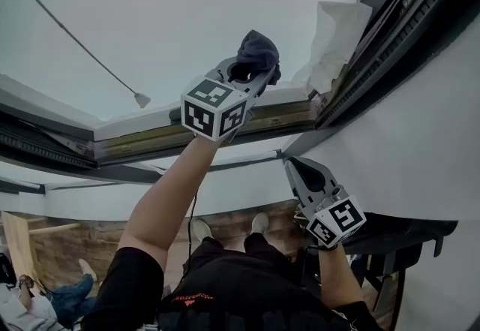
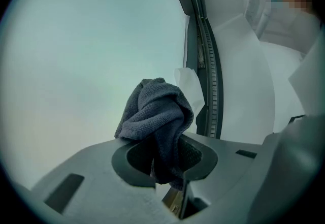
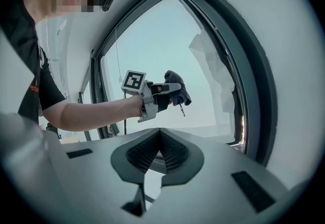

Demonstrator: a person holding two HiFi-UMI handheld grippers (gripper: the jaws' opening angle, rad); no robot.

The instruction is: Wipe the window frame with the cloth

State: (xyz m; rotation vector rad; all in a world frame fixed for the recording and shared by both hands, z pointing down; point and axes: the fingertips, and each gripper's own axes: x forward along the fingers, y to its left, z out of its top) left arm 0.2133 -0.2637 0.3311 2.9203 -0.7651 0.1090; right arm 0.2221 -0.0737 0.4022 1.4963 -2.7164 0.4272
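Note:
My left gripper [image 1: 259, 76] is raised in front of the window pane and shut on a bunched dark grey cloth [image 1: 257, 54]. In the left gripper view the cloth [image 2: 155, 111] bulges out above the jaws of the left gripper [image 2: 165, 159]. The dark window frame [image 1: 390, 37] runs up at the right, and its lower rail [image 1: 150, 134] lies just under the cloth. I cannot tell whether the cloth touches the glass. My right gripper [image 1: 294, 164] hangs lower, shut with nothing in it; its pads [image 3: 172, 149] meet in the right gripper view, which also shows the left gripper [image 3: 170, 88].
A peeled white film [image 1: 337, 29] hangs at the frame's corner, right of the cloth. A thin cord with a pull [image 1: 141, 99] crosses the glass at the left. Below lie a wooden floor, my shoes [image 1: 199, 228], and a dark ledge [image 1: 405, 232] at the right.

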